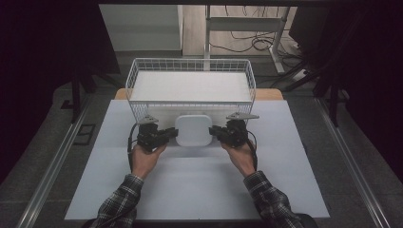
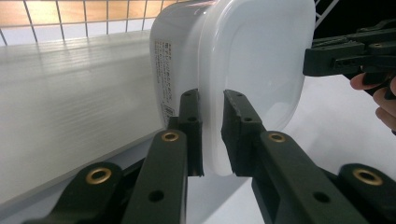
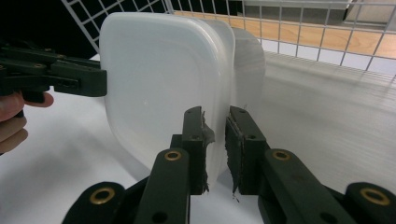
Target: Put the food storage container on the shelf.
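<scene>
Here each claw, left and right, is clamped on the white container's rim.

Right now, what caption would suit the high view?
Two hand-held grippers pinch a white lidded container by opposite edges before a wire basket.

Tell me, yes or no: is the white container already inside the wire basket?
No, in the high view the container sits on the table in front of the basket, held between both hand-held grippers.
</scene>
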Demonstrator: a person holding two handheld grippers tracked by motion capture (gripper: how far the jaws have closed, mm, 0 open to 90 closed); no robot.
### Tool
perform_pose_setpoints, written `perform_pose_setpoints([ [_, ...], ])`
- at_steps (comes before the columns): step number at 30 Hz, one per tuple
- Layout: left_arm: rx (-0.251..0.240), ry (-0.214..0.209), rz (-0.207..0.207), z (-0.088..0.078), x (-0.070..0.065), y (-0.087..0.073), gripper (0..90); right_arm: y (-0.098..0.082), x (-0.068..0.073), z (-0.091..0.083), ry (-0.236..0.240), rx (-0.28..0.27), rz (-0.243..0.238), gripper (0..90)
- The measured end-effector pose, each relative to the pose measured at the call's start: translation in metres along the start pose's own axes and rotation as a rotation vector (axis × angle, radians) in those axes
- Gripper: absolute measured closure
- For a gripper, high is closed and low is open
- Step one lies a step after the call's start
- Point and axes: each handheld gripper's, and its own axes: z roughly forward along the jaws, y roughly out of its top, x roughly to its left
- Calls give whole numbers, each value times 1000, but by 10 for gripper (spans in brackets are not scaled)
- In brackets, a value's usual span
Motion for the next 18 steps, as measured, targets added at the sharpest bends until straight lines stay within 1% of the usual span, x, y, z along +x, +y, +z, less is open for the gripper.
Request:
perform_pose_setpoints([
  [2,4,2,-7,3,2,-1,788,-1,-2,3,-2,5,4,774],
  [3,8,4,-18,4,3,-2,787,-1,-3,4,-3,9,4,774],
  [4,14,5,-12,6,4,-2,787,-2,-3,6,-5,13,7,773],
  [6,16,9,-27,9,5,-3,787,-3,-6,9,-6,20,15,773],
  [7,26,15,-18,10,6,-3,786,-4,-7,11,-7,22,17,772],
  [10,31,21,-24,14,9,-2,785,-5,-10,15,-11,27,24,771],
  [13,22,7,-43,15,12,-1,783,-5,-13,16,3,21,42,769],
  [16,26,8,-37,15,12,0,782,-4,-14,16,7,24,43,766],
  [18,24,8,-33,16,12,1,781,-4,-14,16,5,27,35,760],
])
